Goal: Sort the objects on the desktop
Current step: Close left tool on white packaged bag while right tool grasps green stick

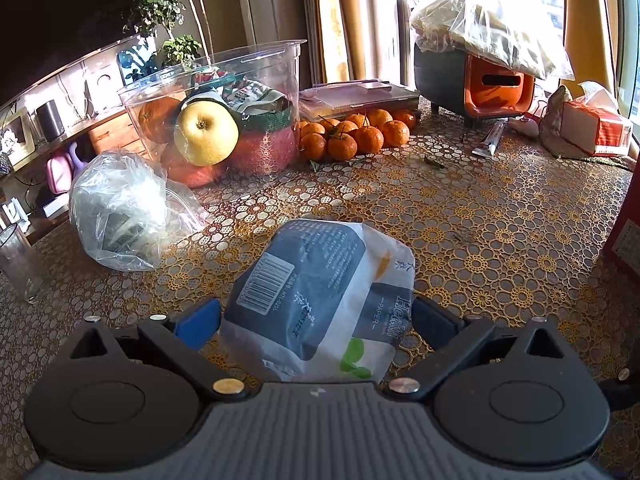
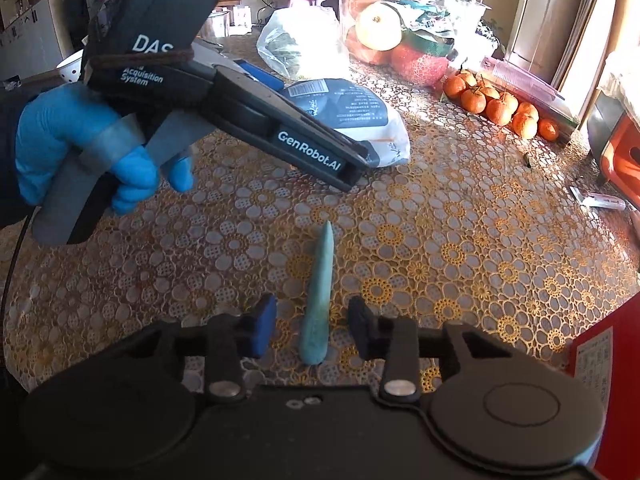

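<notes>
Nearest to us: right gripper (image 2: 312, 326), blue pad on one jaw and dark pad on the other, jaws spread either side of the teal stick (image 2: 319, 300) with a gap on both sides, so nothing is pinched yet.
Teal stick: one of them, slim, pale blue-green, mottled like stone, thick rounded end between the jaws and tapering to a point away from us. It lies flat on the tablecloth (image 2: 460, 240).
Left gripper (image 1: 316, 316): pressed onto the tissue pack (image 1: 320, 292) from both sides, so we call that a grip.
Tissue pack: one soft white and dark grey-blue plastic pack with a green leaf mark. We can read "PAPER" and what looks like "Health" on it, plus a barcode; the small print is too tiny.
Writing on the left tool, seen from the right wrist camera: "GenRobot.AI", "DAS", "Acquisition System".
Gloved hand (image 2: 80, 148): one blue glove around the left tool's handle.
Tablecloth: gold and white lace flower pattern.
Clear tub (image 1: 224, 112): one, with a yellow pear (image 1: 206, 132) against its wall, other fruit behind.
Tangerines (image 1: 356, 134): we count about nine, heaped beside the tub.
</notes>
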